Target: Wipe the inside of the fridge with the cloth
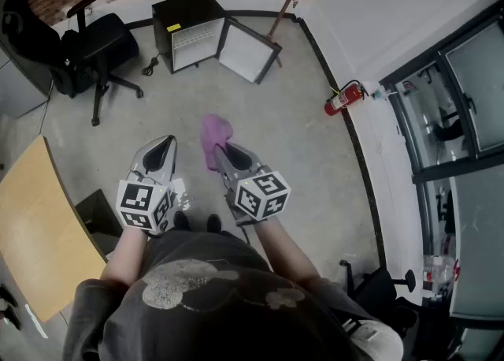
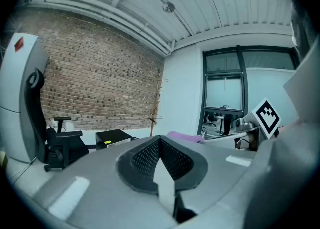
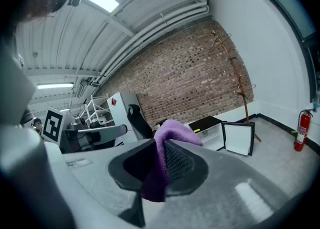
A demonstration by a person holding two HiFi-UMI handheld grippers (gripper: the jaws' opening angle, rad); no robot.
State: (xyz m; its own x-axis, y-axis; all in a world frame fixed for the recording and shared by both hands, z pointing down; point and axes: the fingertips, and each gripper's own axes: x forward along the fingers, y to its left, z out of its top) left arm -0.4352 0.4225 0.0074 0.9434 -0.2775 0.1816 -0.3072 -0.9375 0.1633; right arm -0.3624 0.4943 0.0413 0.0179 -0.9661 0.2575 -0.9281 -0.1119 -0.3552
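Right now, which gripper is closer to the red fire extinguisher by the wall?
Right. The right gripper, holding the purple cloth, has the fire extinguisher ahead and to its right; the left gripper sits farther left, on the right gripper's other side.

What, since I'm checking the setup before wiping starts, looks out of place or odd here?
Nothing spilled or damaged stands out. The fridge stands on the floor with its door swung wide, as wiping needs. The purple cloth sits bunched in the right claw; the left claw is shut and empty.
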